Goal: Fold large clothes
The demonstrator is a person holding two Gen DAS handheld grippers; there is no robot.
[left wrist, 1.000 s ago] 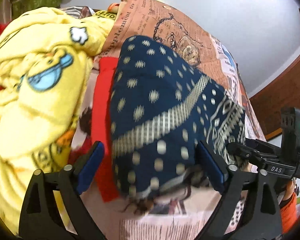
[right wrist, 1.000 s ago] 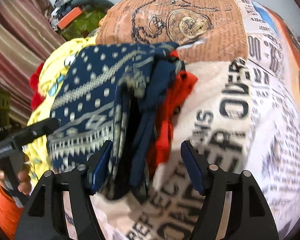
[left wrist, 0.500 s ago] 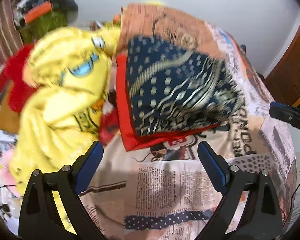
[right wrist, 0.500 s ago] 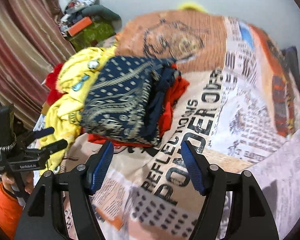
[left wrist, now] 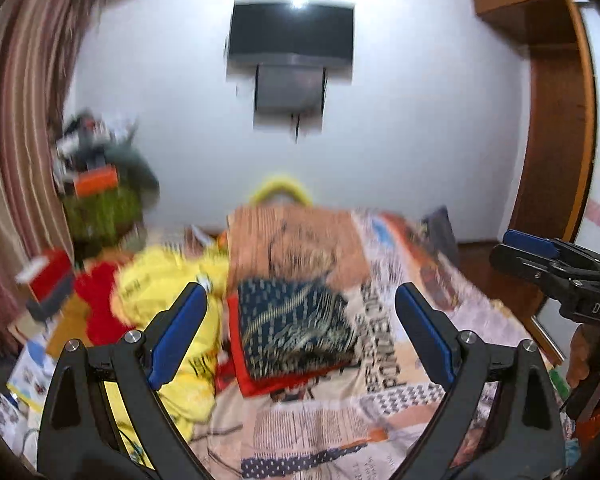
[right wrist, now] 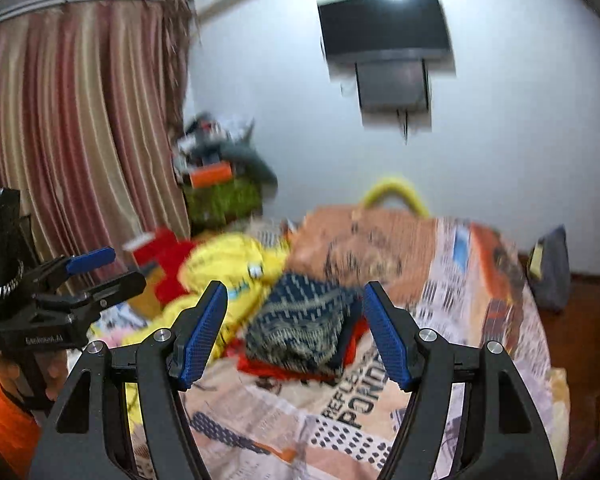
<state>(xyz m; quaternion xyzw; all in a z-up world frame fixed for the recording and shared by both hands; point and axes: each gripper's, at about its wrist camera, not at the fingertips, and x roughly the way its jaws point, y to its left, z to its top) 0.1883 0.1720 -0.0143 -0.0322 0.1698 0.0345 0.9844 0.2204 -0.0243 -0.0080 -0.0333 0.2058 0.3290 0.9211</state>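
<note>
A folded navy garment with pale dots and bands (left wrist: 296, 328) lies on a folded red garment (left wrist: 268, 382) on the bed. It also shows in the right wrist view (right wrist: 300, 328). My left gripper (left wrist: 300, 336) is open and empty, held back from and above the stack. My right gripper (right wrist: 296, 332) is open and empty, also back from the stack. The right gripper appears at the right edge of the left wrist view (left wrist: 556, 276). The left gripper appears at the left of the right wrist view (right wrist: 80, 280).
A yellow printed garment (left wrist: 168, 300) is heaped left of the stack, with red cloth (left wrist: 96, 300) behind it. The newspaper-print bedspread (left wrist: 380, 412) covers the bed. A wall TV (left wrist: 292, 36), striped curtains (right wrist: 80, 120), a cluttered green pile (right wrist: 220, 196) and a wooden wardrobe (left wrist: 552, 120) surround it.
Both grippers have drawn back and up from the folded stack. The views now take in the wall and TV, and the stack looks small and far.
</note>
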